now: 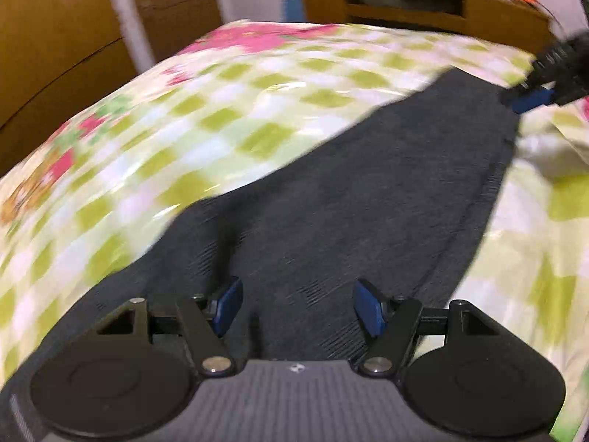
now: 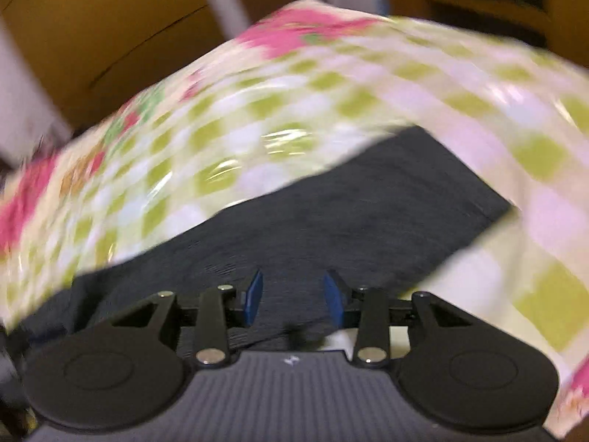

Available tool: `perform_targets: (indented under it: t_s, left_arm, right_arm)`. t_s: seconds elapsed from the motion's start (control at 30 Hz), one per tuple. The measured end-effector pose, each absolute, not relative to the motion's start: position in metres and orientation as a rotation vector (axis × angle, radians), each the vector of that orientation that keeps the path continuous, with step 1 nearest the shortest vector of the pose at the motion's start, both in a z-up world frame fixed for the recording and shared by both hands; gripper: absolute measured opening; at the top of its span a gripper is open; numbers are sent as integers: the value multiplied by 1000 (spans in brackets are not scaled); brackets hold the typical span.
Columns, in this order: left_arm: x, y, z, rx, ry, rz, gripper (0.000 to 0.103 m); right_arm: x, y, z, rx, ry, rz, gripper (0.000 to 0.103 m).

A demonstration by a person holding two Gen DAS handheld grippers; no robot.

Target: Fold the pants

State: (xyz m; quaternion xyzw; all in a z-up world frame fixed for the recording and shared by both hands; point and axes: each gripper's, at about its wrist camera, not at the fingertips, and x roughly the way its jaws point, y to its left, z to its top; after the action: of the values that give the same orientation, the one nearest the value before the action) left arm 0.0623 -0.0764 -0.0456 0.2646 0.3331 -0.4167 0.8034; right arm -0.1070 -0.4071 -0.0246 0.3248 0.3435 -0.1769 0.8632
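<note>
On checkered bedspread (image 1: 257, 118), dark grey pants (image 1: 368, 191) lie flat, blurred.

Matt dark knit pants (image 1: 386, 184) lie on a glossy checked bedcover (image 1: 184, 129) beside brown wooden furniture (image 1: 66, 29).

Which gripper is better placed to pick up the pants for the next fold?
Probably the right gripper: its open jaws sit at the near edge of the dark pants, where cloth can be pinched. The left gripper, also open, hovers over mid-fabric, away from an edge.
</note>
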Motion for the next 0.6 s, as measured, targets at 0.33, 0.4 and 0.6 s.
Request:
perform_targets:
  t_s: [0.33, 0.4, 0.6]
  left_arm:
    - [29, -151, -48, 695, 707, -1019, 79]
    - [27, -155, -47, 689, 709, -1019, 79]
    - [26, -162, -50, 666, 722, -1022, 79]
  right_arm:
    - [-124, -447, -46, 877, 647, -339, 39]
    - [-124, -453, -56, 941, 673, -319, 39]
    - [-138, -469, -74, 1081, 646, -349, 37]
